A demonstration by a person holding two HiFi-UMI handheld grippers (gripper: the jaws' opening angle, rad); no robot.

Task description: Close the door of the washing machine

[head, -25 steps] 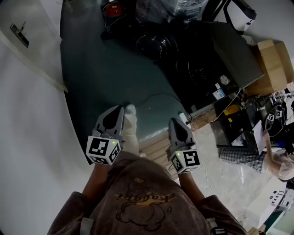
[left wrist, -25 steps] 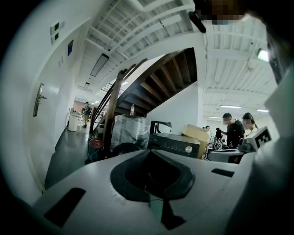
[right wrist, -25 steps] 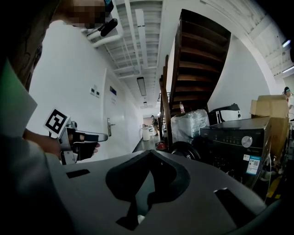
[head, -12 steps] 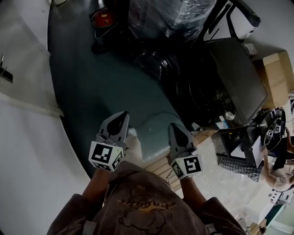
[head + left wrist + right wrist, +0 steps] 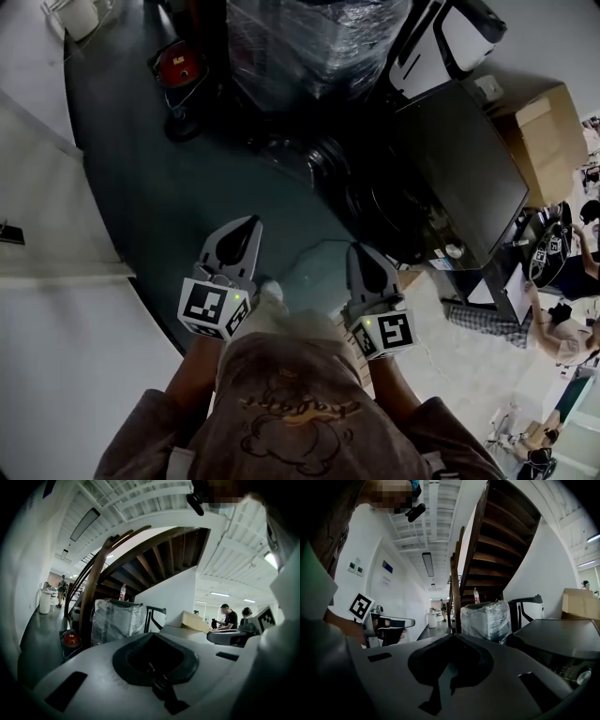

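Note:
A dark washing machine (image 5: 464,173) stands ahead and to the right in the head view. Its round door (image 5: 314,155) hangs open at the left of the front opening (image 5: 394,202). The right gripper view shows the machine's dark top (image 5: 555,637) at the right. Both grippers are held out in front of the person, short of the machine and touching nothing. My left gripper (image 5: 249,225) is shut and empty, its tip (image 5: 152,634) pointing toward the stairs. My right gripper (image 5: 360,250) is also shut and empty, and its tip (image 5: 452,637) meets in a point.
A plastic-wrapped block (image 5: 309,47) stands behind the machine under a wooden staircase (image 5: 487,541). A red object (image 5: 178,66) sits on the dark floor at the left. A cardboard box (image 5: 544,141) and cluttered gear lie to the right, and a white wall (image 5: 56,309) runs along the left.
The person has walked forward, so the washing machine and wrapped block are nearer and lower in the head view. Both grippers have stayed shut and side by side.

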